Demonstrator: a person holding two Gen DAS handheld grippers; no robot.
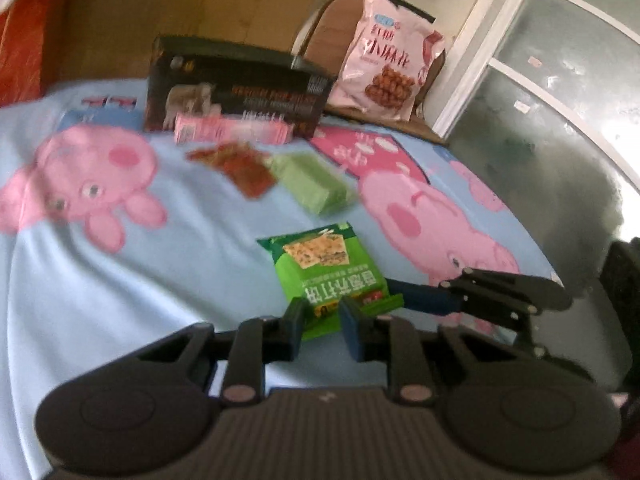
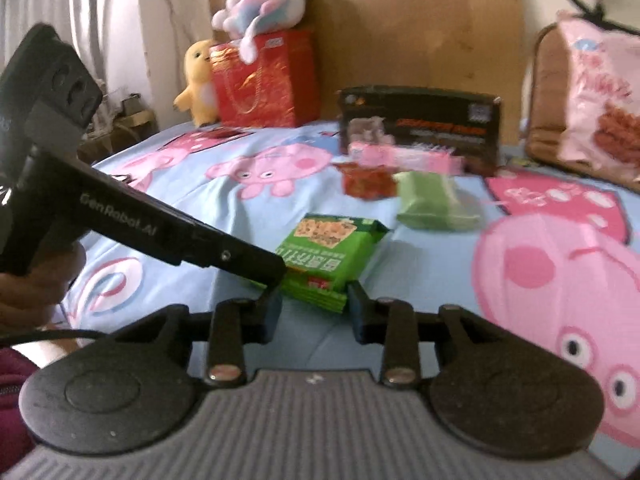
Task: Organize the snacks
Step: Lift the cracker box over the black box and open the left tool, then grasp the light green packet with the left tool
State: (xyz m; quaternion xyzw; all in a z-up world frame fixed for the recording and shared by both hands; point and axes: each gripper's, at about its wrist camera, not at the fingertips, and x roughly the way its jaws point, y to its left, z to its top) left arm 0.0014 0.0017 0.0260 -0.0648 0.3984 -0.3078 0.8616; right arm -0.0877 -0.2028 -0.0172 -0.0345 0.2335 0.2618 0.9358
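A green cracker packet (image 1: 324, 272) lies on the blue cartoon bedsheet (image 1: 120, 280). My left gripper (image 1: 322, 328) has its jaws on either side of the packet's near edge, a gap still showing. My right gripper (image 2: 314, 308) is open, fingers straddling the same packet (image 2: 328, 256) from the other corner; its fingers (image 1: 420, 298) reach the packet in the left wrist view. The left gripper's arm (image 2: 160, 232) crosses the right wrist view. Behind lie a pale green pack (image 1: 316, 186), a red packet (image 1: 240, 166), a pink box (image 1: 232, 130) and a black box (image 1: 236, 88).
A big pink snack bag (image 1: 390, 64) leans on a brown cushion at the back right. A red gift bag (image 2: 264, 80) with plush toys (image 2: 260, 0) stands at the headboard. A window frame (image 1: 480, 52) borders the bed's right side.
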